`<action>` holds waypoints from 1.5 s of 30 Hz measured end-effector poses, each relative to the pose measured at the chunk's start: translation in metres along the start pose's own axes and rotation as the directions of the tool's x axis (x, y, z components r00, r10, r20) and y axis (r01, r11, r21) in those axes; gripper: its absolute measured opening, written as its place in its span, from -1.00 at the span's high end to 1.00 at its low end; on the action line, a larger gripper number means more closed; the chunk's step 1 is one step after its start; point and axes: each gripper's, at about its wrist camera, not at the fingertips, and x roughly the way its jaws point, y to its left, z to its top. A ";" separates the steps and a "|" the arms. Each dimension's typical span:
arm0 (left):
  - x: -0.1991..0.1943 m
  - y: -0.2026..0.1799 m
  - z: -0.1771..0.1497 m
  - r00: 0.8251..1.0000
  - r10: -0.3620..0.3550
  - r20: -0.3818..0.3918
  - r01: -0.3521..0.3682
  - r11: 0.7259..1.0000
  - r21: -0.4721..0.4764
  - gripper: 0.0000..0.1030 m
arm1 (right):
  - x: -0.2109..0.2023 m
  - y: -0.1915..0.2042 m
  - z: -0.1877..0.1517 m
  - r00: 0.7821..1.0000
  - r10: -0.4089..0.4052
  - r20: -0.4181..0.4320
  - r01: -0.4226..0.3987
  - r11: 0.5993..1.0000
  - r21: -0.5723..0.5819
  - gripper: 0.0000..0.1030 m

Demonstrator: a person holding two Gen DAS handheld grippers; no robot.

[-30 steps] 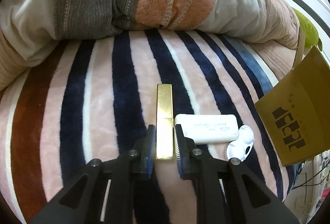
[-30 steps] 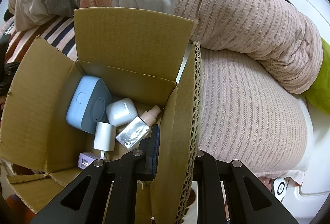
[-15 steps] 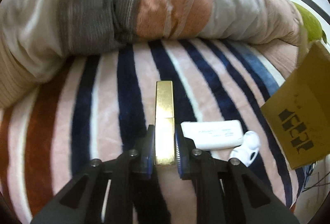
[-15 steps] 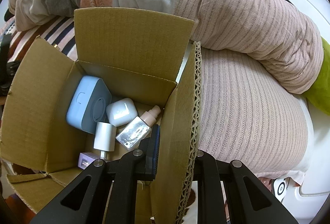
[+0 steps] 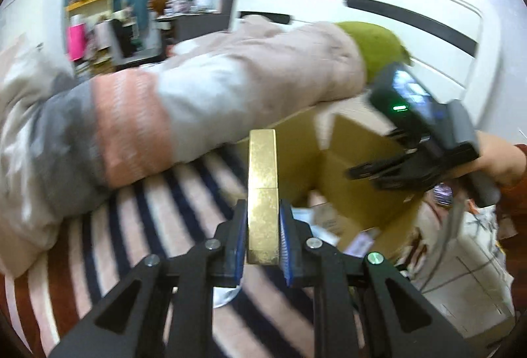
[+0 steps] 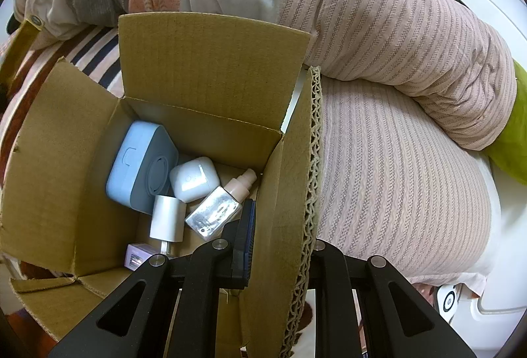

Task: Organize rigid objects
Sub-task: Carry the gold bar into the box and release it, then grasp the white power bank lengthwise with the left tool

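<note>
I have the gold bar (image 5: pixel 262 193) clamped in my left gripper (image 5: pixel 262 237), both pads pressing its long sides near its near end. Its long axis runs straight ahead along the fingers, the far end pointing away and slightly up toward the cardboard box (image 5: pixel 355 166), in the air above the striped blanket (image 5: pixel 138 226). My view here is blurred.

My right gripper (image 6: pixel 280 237) points steeply down and is closed narrow on the box's right wall (image 6: pixel 296 193), one finger inside the box, the other outside and hidden by the cardboard. From the left view, a hand (image 5: pixel 497 160) holds that gripper at the box's right side.

Inside the box lie a blue case (image 6: pixel 141 170), a white earbud case (image 6: pixel 192 178), a white charger (image 6: pixel 166 219), a clear bottle (image 6: pixel 219 213) and a small purple item (image 6: pixel 136 255). The left part of the box floor is bare. The far flap (image 6: pixel 210 68) stands upright, and rolled bedding (image 6: pixel 378 12) lies just beyond it.
</note>
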 end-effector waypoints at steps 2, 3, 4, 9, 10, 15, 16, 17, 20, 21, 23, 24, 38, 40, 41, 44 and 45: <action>0.007 -0.019 0.006 1.000 -0.013 -0.015 0.013 0.999 0.032 0.71 | 0.000 0.000 0.000 1.000 0.000 0.000 0.000 1.000 -0.003 0.76; 0.014 -0.029 0.011 0.999 -0.025 -0.027 0.027 0.998 0.049 0.71 | 0.000 -0.001 0.000 1.000 0.001 0.000 -0.001 1.000 0.000 0.76; 0.019 -0.035 0.014 0.999 -0.033 -0.037 0.035 0.998 0.058 0.71 | 0.000 -0.001 0.000 1.000 0.004 0.001 -0.004 1.000 0.003 0.76; 0.046 -0.056 0.017 0.993 -0.055 -0.102 0.061 0.996 0.060 0.71 | -0.001 -0.004 -0.002 1.000 0.013 0.006 -0.013 1.000 0.007 0.76; 0.050 -0.058 0.017 0.991 -0.065 -0.114 0.071 0.996 0.054 0.71 | -0.001 -0.004 -0.002 1.000 0.014 0.006 -0.014 1.000 0.006 0.77; 0.067 -0.061 0.014 0.987 -0.078 -0.142 0.084 0.996 0.036 0.71 | -0.001 -0.006 -0.002 1.000 0.013 0.006 -0.013 1.000 0.004 0.77; 0.068 -0.060 0.013 0.987 -0.081 -0.142 0.086 0.996 0.027 0.71 | -0.001 -0.006 -0.002 1.000 0.013 0.006 -0.013 1.000 0.002 0.77; 0.070 -0.059 0.012 0.986 -0.085 -0.144 0.089 0.996 0.024 0.71 | -0.001 -0.006 -0.002 1.000 0.012 0.006 -0.012 1.000 0.000 0.77; 0.072 -0.056 0.011 0.985 -0.089 -0.148 0.092 0.996 0.016 0.58 | 0.001 -0.007 -0.002 1.000 0.014 -0.001 -0.014 1.000 -0.003 0.77; 0.071 -0.055 0.011 0.985 -0.088 -0.146 0.091 0.996 0.014 0.37 | 0.001 -0.007 -0.003 1.000 0.009 -0.001 -0.009 1.000 -0.005 0.76; 0.063 -0.049 0.011 0.990 -0.081 -0.118 0.083 0.997 0.008 0.08 | 0.001 -0.006 -0.003 1.000 0.008 0.000 -0.008 1.000 -0.006 0.76; 0.056 -0.044 0.011 0.992 -0.080 -0.096 0.081 0.997 0.000 -0.11 | 0.001 -0.005 -0.003 1.000 0.009 0.000 -0.009 1.000 -0.006 0.76; 0.009 0.091 -0.068 0.988 0.126 -0.088 -0.137 0.981 -0.138 -0.56 | 0.001 -0.005 -0.003 1.000 0.008 -0.005 -0.008 1.000 -0.001 0.76; 0.031 0.108 -0.088 0.975 0.139 -0.174 -0.169 0.971 -0.169 -0.56 | 0.001 -0.005 -0.003 1.000 0.003 -0.006 -0.003 1.000 -0.004 0.76; 0.040 0.115 -0.096 0.971 0.127 -0.204 -0.168 0.966 -0.196 -0.56 | 0.001 -0.004 -0.003 1.000 0.002 -0.007 -0.002 1.000 -0.004 0.76; 0.061 0.124 -0.114 0.962 0.125 -0.241 -0.176 0.964 -0.201 -0.56 | 0.002 -0.004 -0.003 1.000 0.001 -0.009 -0.001 1.000 -0.005 0.76; 0.069 0.125 -0.117 0.955 0.152 -0.254 -0.201 0.963 -0.179 -0.56 | 0.002 -0.004 -0.002 1.000 0.002 -0.009 -0.002 1.000 -0.005 0.76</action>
